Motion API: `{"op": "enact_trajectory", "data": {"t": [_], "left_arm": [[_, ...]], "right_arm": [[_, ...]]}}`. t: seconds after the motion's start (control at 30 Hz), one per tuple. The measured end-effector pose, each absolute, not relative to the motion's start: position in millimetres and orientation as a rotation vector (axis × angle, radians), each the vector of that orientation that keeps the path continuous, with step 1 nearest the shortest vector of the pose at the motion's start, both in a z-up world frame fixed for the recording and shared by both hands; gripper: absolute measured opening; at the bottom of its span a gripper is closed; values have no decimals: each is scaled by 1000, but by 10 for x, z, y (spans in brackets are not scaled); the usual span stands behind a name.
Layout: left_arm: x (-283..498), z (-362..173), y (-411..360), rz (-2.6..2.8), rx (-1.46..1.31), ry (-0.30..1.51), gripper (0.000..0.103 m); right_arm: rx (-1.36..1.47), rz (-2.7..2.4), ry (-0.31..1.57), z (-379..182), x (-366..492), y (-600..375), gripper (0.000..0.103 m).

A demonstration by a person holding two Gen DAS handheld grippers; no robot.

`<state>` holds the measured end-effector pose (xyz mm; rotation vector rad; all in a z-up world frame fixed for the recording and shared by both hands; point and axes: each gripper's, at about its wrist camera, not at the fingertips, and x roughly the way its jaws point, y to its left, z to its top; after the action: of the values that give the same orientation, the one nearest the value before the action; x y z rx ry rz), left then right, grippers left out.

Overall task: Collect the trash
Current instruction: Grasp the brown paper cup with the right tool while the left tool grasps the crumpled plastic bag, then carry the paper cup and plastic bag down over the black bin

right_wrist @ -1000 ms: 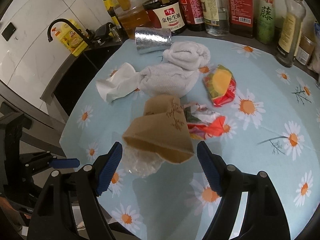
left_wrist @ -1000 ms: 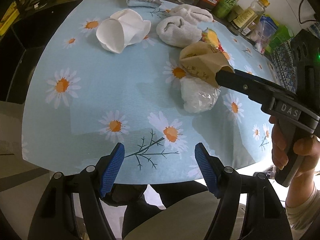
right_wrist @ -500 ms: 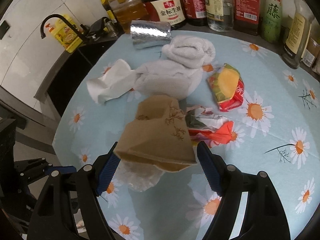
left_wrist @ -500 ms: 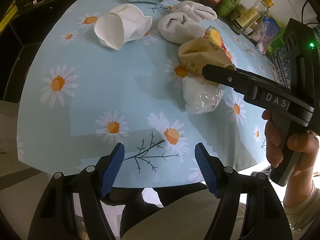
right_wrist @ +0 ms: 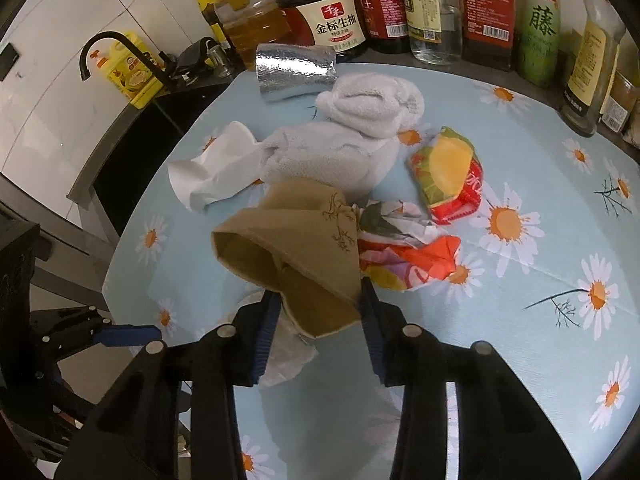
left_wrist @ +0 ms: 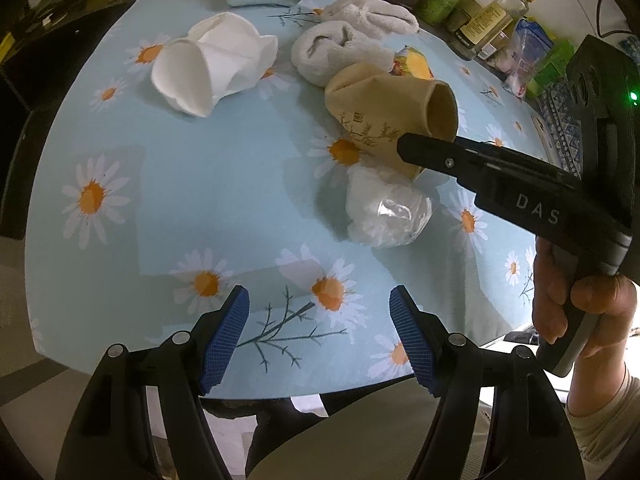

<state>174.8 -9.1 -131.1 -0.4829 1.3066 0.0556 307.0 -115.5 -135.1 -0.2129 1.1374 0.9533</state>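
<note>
Round table under pale blue daisy-print cloth (left_wrist: 208, 184), bottles along the far edge. Left gripper (left_wrist: 320, 336): spread, empty, hovering over the near edge, probably waiting. Crumpled white paper napkin (left_wrist: 208, 68) lying loose, untouched. Flattened brown paper cup (right_wrist: 296, 256) pinched at its base by right gripper (right_wrist: 320, 312), jaws just closed, presumably for lifting away as trash. Clear plastic wrap (left_wrist: 384, 216) beneath.

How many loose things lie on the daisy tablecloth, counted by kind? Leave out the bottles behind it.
Crushed brown paper cup: 1
Rolled white towels: 2
White paper napkin: 1
Colourful snack wrappers: 2
Silver foil cup: 1
Clear plastic bag: 1
Total: 8
</note>
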Motion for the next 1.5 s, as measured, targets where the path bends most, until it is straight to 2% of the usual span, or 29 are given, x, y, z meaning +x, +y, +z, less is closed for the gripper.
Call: {"op": "enact_trajectory", "data": {"t": [0.67,1.07,1.13,1.2,1.5], "left_arm": [[2251,-1334,-317,-39,-388,1311,71],[2528,-1458,-488,-32,-311,1342,70],[2539,-1461,-502,-28,-296,1341,66],[2542,-1451,-512,-25,-283,1339,56],[2445,-1388,-463,-14,-292,1317,53]], "right_arm": [[-69,908,1053,-905,3174,-1819,34],[-6,825,1045,-899,3265,-2224,34],[1,818,1047,-913,3268,-2267,34],[5,814,1048,-925,3267,-2295,34],[14,818,1046,-927,3196,-2330,34]]}}
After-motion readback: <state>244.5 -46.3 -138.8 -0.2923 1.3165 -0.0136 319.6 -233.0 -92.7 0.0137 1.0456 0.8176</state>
